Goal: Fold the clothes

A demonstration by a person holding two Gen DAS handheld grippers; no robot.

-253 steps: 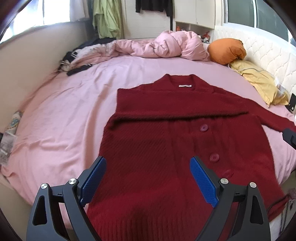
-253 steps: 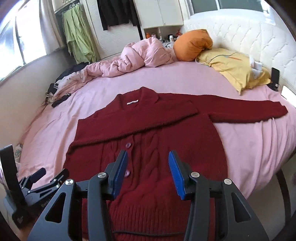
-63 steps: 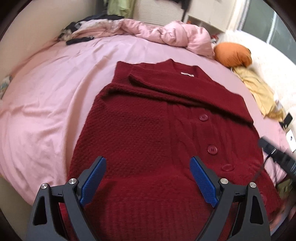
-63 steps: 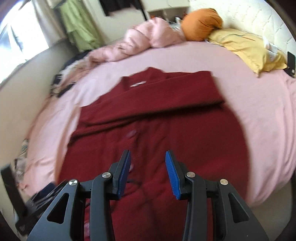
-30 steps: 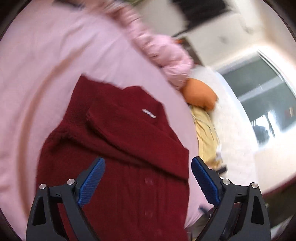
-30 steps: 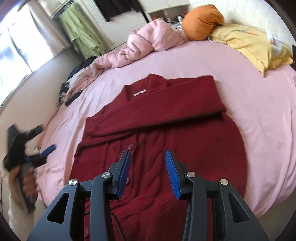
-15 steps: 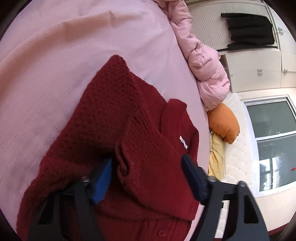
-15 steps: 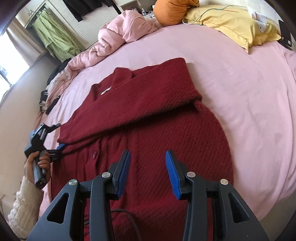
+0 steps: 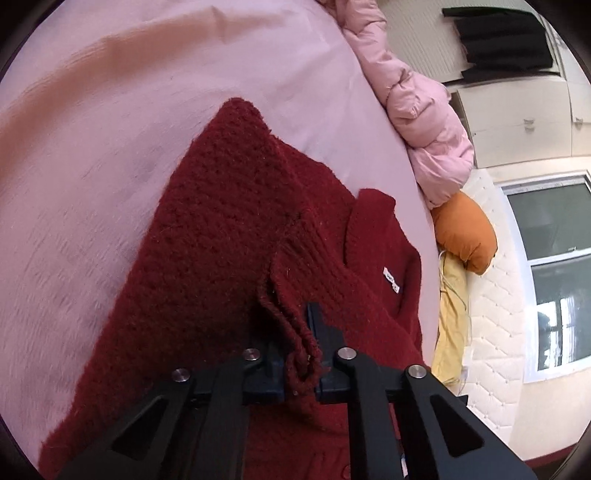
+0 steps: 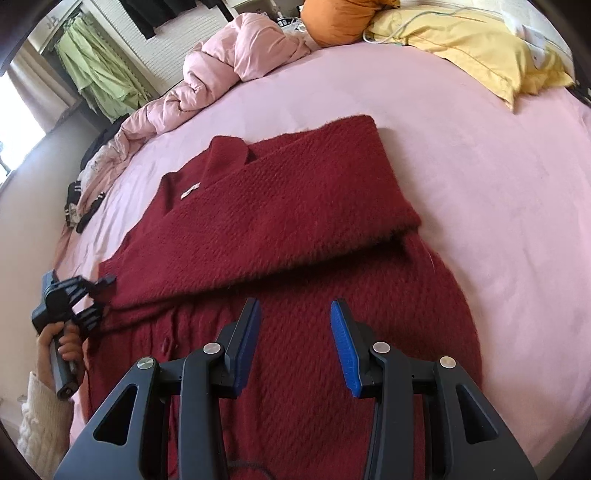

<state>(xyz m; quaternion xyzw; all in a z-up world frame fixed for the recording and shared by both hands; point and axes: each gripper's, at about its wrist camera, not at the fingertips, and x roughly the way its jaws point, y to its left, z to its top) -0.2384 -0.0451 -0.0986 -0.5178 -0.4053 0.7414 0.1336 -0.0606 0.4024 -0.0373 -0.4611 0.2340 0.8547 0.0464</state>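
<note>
The left gripper (image 9: pixel 300 354) is closed on the ribbed cuff (image 9: pixel 295 332) of the red cardigan (image 10: pixel 295 229), at the garment's left edge; the right gripper (image 10: pixel 293 347) hangs with its jaws apart above the lower front, touching nothing; the cardigan lies flat on the pink sheet (image 10: pixel 498 177) with both sleeves folded across the chest; behind it are a pink duvet (image 10: pixel 229 74), an orange pillow (image 10: pixel 340 22) and a yellow pillow (image 10: pixel 472 48).
</note>
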